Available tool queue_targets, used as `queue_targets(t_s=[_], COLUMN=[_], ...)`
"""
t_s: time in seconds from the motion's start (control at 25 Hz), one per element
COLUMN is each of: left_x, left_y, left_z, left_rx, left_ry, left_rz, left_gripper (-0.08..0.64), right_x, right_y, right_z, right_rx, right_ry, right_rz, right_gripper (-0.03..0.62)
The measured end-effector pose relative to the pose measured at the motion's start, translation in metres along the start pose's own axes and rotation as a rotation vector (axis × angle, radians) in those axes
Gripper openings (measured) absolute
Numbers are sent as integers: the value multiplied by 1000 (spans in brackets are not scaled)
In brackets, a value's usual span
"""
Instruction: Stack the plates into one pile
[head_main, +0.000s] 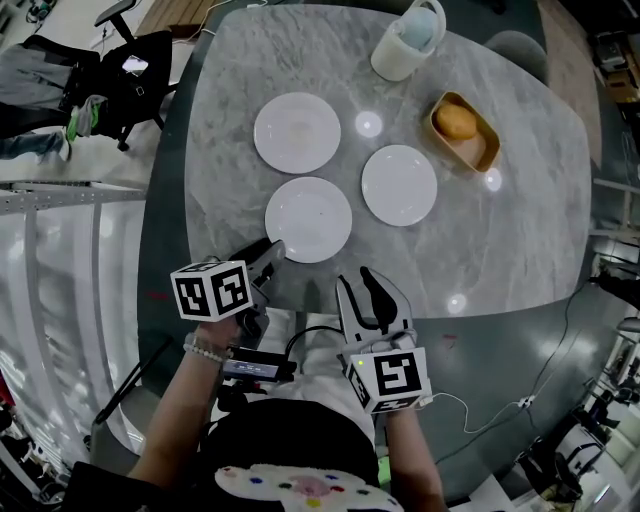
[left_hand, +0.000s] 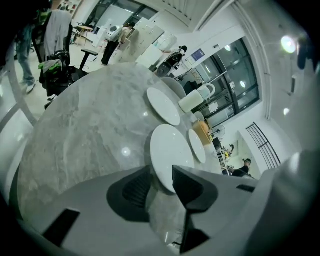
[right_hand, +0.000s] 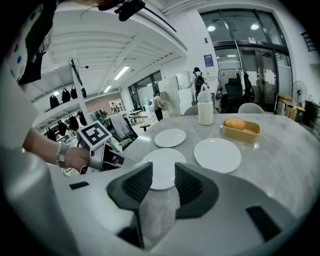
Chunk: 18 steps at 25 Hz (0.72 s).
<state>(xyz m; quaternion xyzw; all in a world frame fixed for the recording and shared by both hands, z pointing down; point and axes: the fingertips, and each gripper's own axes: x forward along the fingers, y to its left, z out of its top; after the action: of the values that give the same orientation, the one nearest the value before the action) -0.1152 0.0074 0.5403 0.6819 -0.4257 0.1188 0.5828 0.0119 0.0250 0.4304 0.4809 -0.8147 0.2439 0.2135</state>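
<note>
Three white plates lie flat and apart on the marble table: a far plate, a right plate and a near plate. My left gripper is at the near plate's lower-left rim, jaws open. In the left gripper view the near plate shows in the gap of the left gripper, with no pad pressing on it. My right gripper hovers open over the table's front edge, just short of the near plate. Nothing lies between the jaws of the right gripper.
A white jug with a handle stands at the table's far side. A yellow tray holding a bun sits at the far right. An office chair stands off the table's far-left corner.
</note>
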Motion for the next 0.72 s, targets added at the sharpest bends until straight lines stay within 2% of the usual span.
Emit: queue_targets(t_s=[0.16, 0.24, 0.4, 0.72], left_x=[3, 4, 5, 4], left_y=[-6, -6, -3, -3], left_z=[-4, -5, -5, -2], left_rx=[-123, -154, -171, -146], left_ry=[5, 6, 8, 20], left_rz=[-63, -74, -63, -61], left_gripper=[135, 132, 107, 77], right_x=[1, 2, 4, 11], right_y=[-1, -1, -3, 4], right_z=[-6, -7, -15, -28], right_rx=[22, 28, 63, 139], right_ry=[11, 13, 25, 28], right_rz=[1, 0, 1, 28], right_gripper=[123, 123, 123, 123])
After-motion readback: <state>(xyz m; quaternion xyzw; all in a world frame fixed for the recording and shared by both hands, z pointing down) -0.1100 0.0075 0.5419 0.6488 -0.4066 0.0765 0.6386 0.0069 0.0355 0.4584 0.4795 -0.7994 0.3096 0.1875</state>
